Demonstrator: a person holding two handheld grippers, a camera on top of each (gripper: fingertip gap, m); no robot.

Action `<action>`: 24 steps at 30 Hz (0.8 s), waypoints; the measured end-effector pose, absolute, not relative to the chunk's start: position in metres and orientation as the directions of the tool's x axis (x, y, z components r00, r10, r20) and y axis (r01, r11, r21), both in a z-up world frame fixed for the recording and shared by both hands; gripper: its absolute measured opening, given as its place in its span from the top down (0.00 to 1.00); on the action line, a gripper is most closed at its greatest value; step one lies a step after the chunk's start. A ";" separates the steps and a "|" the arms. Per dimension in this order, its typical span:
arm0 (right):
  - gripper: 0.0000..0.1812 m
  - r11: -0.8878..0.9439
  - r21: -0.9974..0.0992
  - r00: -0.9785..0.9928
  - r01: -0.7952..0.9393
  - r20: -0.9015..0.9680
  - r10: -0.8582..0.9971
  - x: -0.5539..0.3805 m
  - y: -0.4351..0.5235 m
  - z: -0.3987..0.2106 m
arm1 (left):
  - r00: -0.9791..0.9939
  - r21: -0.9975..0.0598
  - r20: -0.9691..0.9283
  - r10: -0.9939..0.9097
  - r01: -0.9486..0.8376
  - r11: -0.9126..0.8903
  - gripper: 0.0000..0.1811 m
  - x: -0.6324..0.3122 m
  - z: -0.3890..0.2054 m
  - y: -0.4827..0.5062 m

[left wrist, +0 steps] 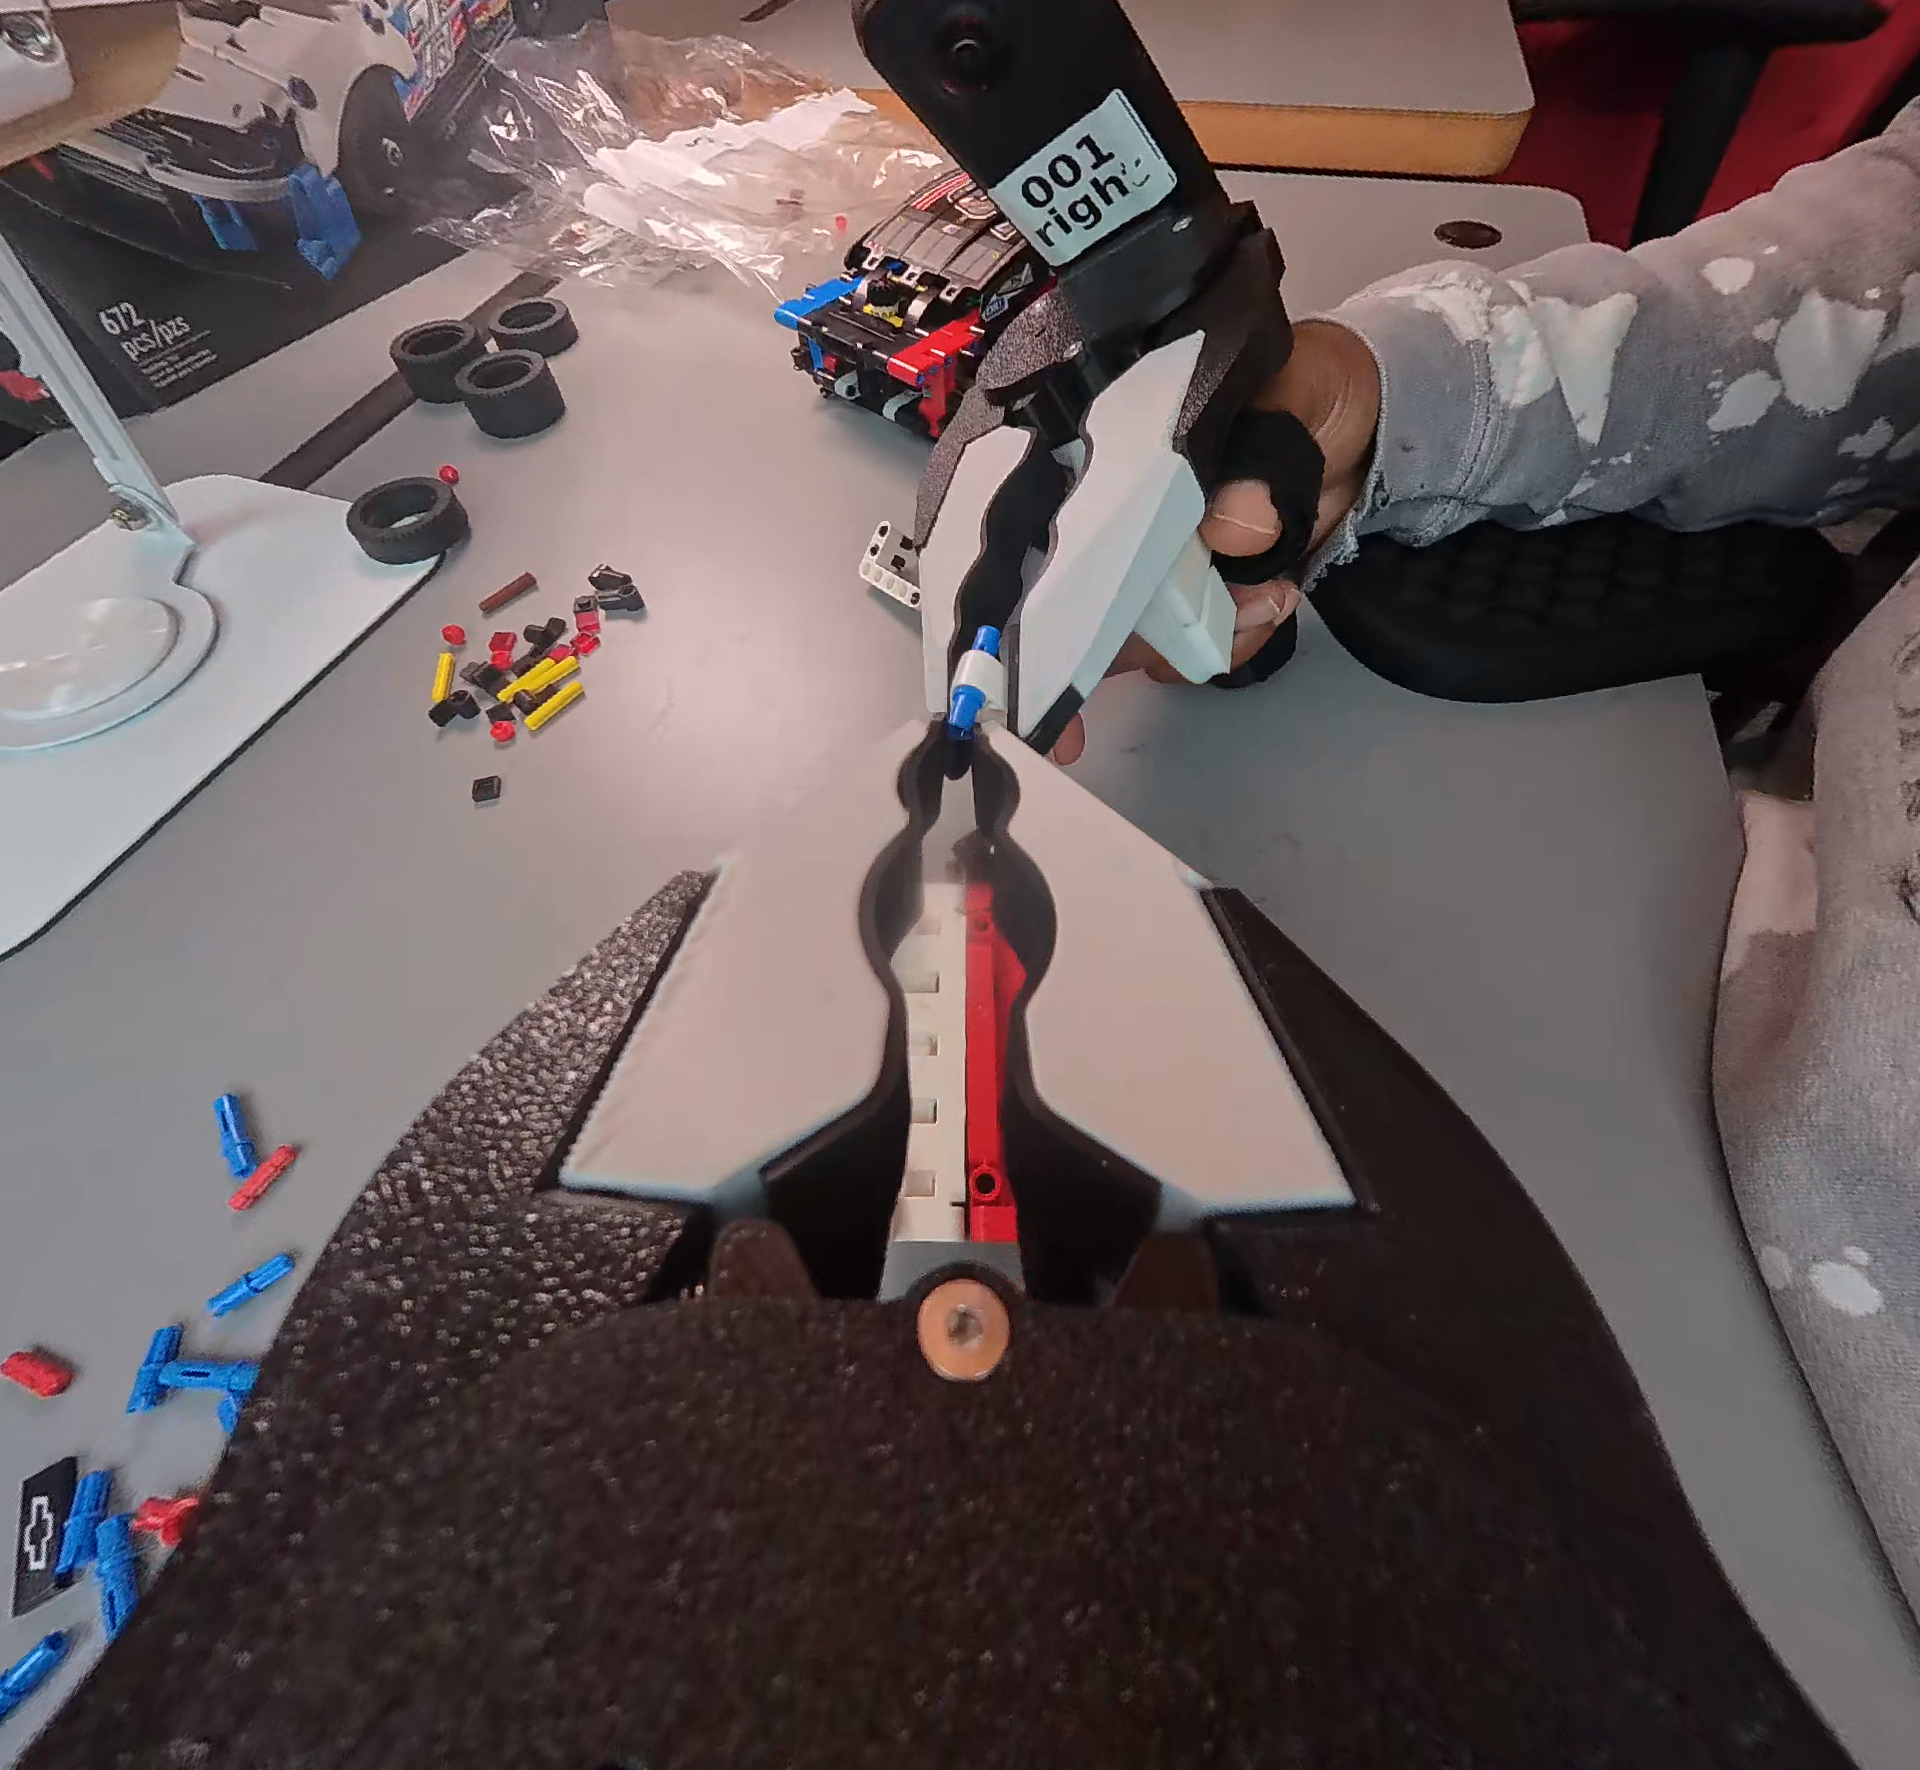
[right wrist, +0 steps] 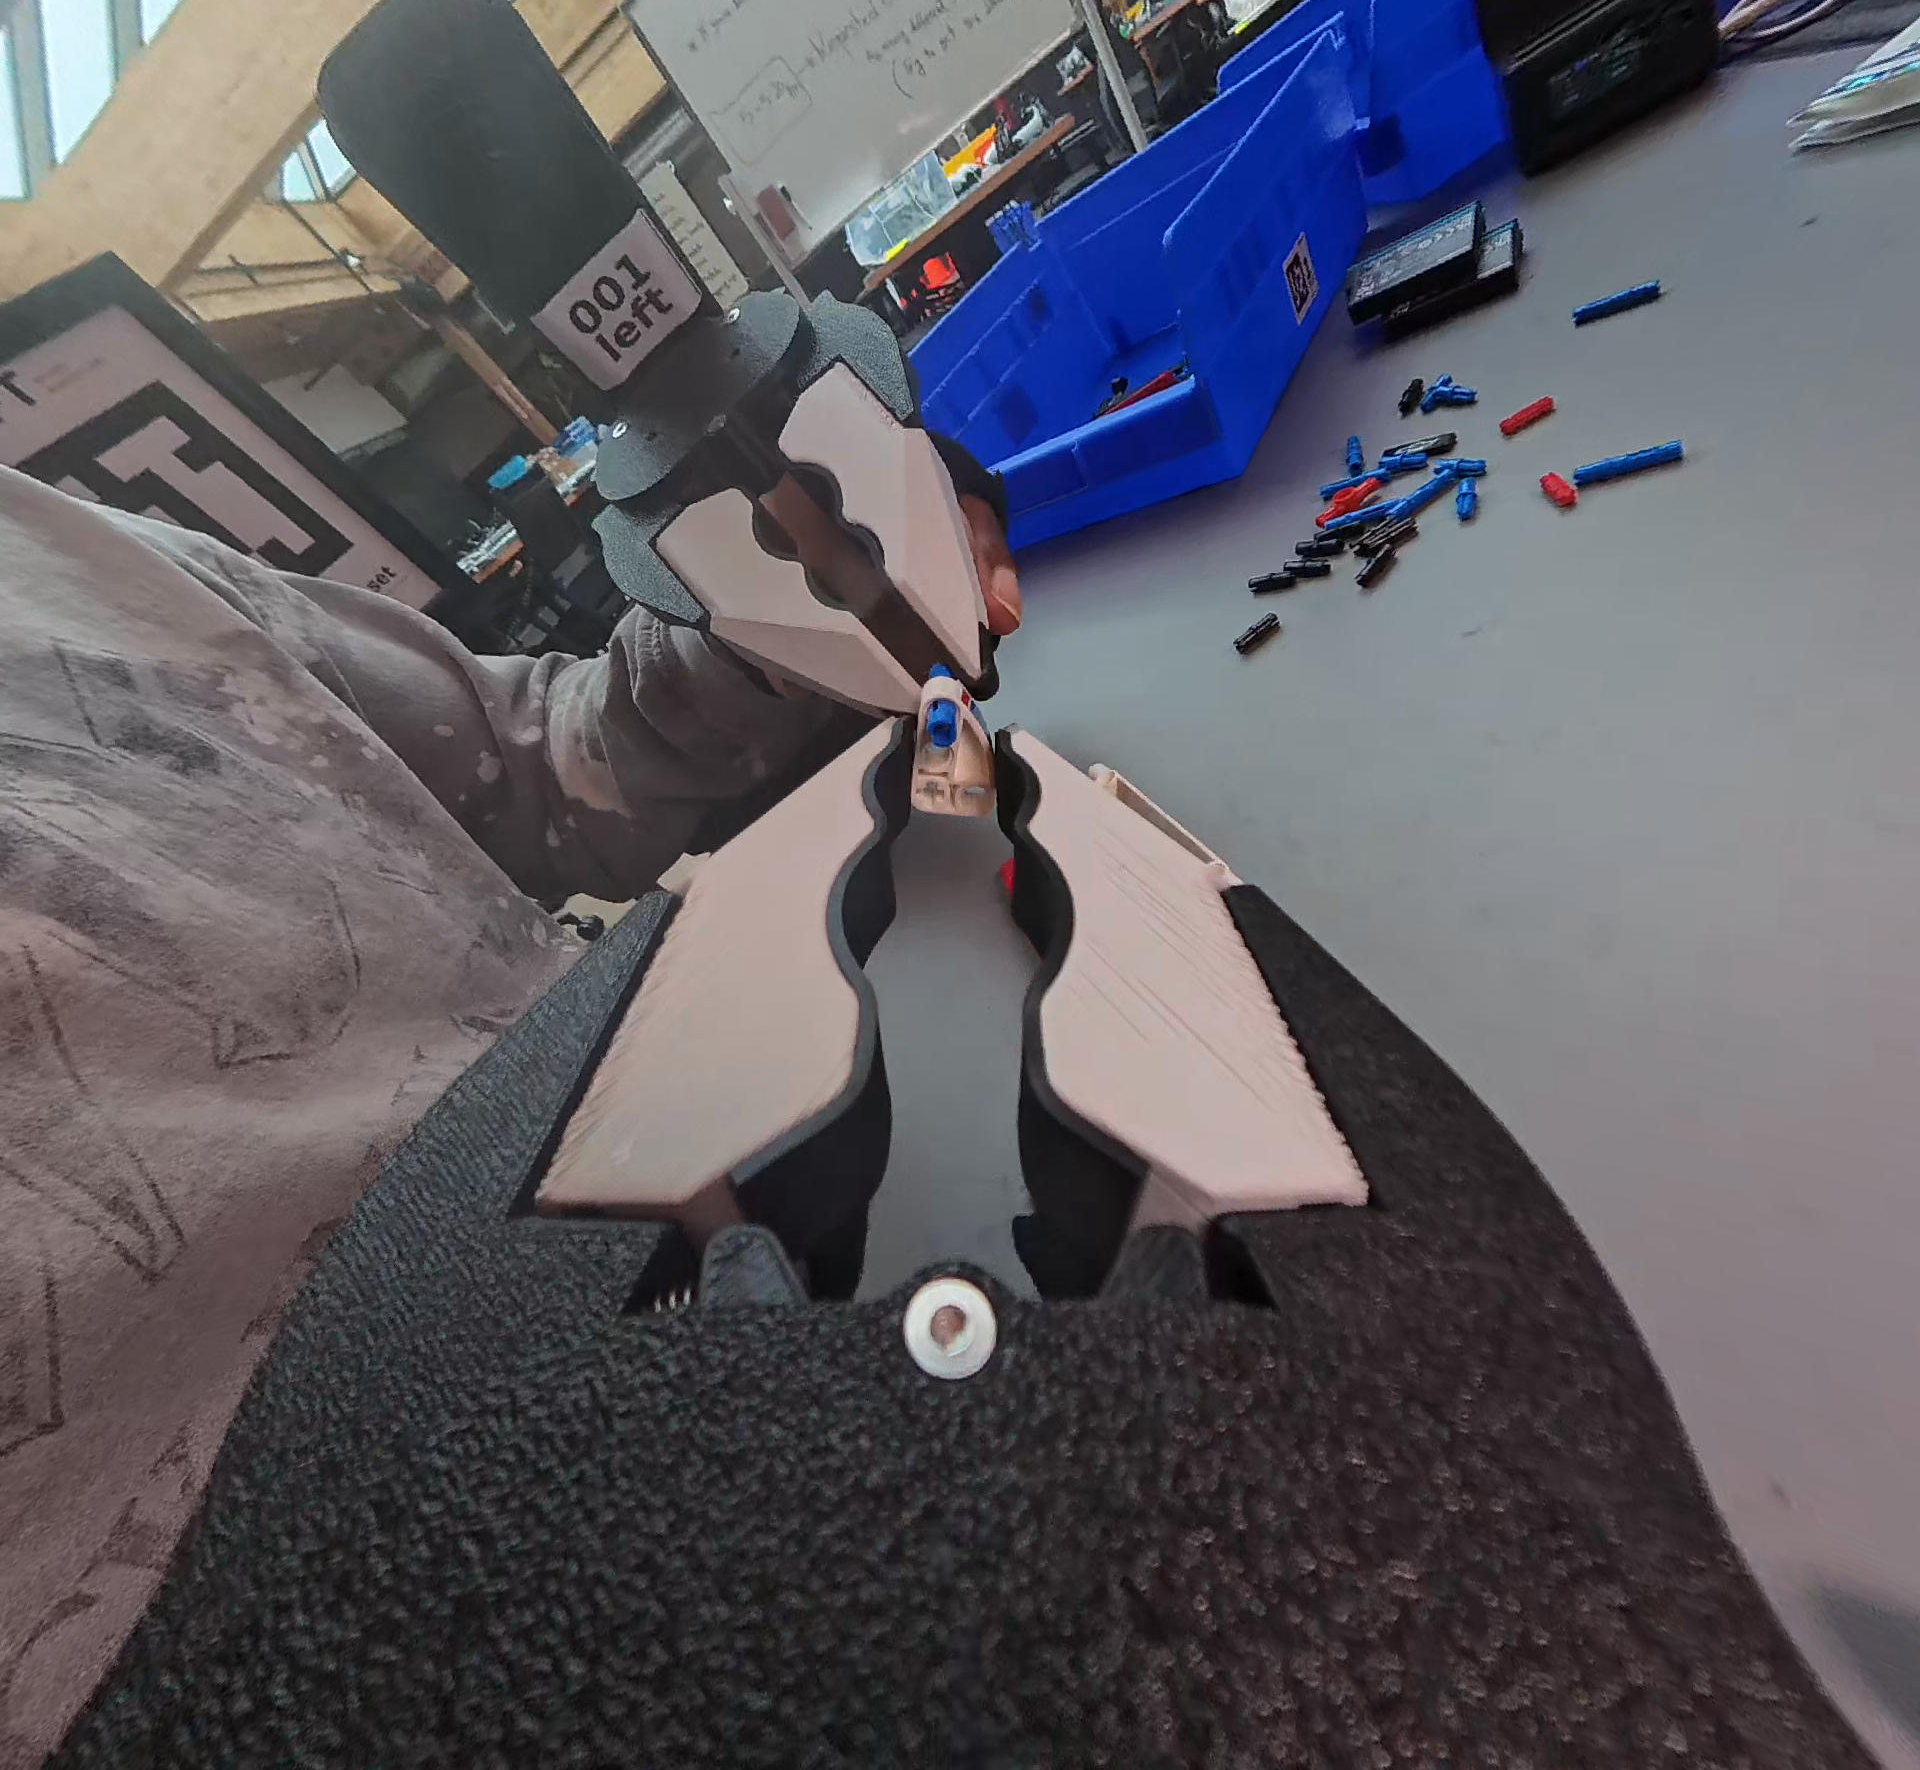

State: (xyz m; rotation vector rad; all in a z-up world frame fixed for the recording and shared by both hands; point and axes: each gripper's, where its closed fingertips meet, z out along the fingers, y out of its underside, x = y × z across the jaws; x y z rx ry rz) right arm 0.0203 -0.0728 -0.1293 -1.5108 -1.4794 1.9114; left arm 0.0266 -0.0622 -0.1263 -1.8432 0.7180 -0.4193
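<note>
My left gripper (left wrist: pixel 958 749) is shut, its tips pinching the lower end of a blue pin (left wrist: pixel 964 704). The pin passes through a small white connector (left wrist: pixel 977 671) held between the tips of my right gripper (left wrist: pixel 982 694), which comes in from above. In the right wrist view my right gripper (right wrist: pixel 948 754) is shut on the white connector (right wrist: pixel 951 780), with the blue pin (right wrist: pixel 940 721) at its far end and my left gripper (right wrist: pixel 951 694) meeting it tip to tip. A white beam (left wrist: pixel 928 1045) and a red beam (left wrist: pixel 982 1045) show through the gap between my left fingers.
On the grey table (left wrist: pixel 675 889) are a partly built toy car (left wrist: pixel 914 307), black tyres (left wrist: pixel 488 359), empty plastic bags (left wrist: pixel 675 131), the set's box (left wrist: pixel 260 162), a white stand base (left wrist: pixel 104 619) and loose small pieces (left wrist: pixel 530 660). Blue bins (right wrist: pixel 1195 349) and scattered pins (right wrist: pixel 1392 494) lie to the right. About 25 centimeters separates my right fingertips from the partly built toy car (left wrist: pixel 914 307).
</note>
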 end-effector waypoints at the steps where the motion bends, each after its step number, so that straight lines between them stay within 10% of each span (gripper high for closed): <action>1: 0.92 -0.422 -0.836 -0.406 0.350 -0.542 0.736 0.020 -0.073 -0.130 | 0.756 -0.927 -0.042 -0.653 -0.274 -0.258 0.99 0.027 -0.127 -0.063; 24: 0.92 0.032 -0.954 -0.492 0.298 -0.125 0.861 0.035 -0.091 -0.143 | 0.465 -0.871 0.407 -0.787 -0.062 -0.487 0.95 0.044 -0.136 -0.096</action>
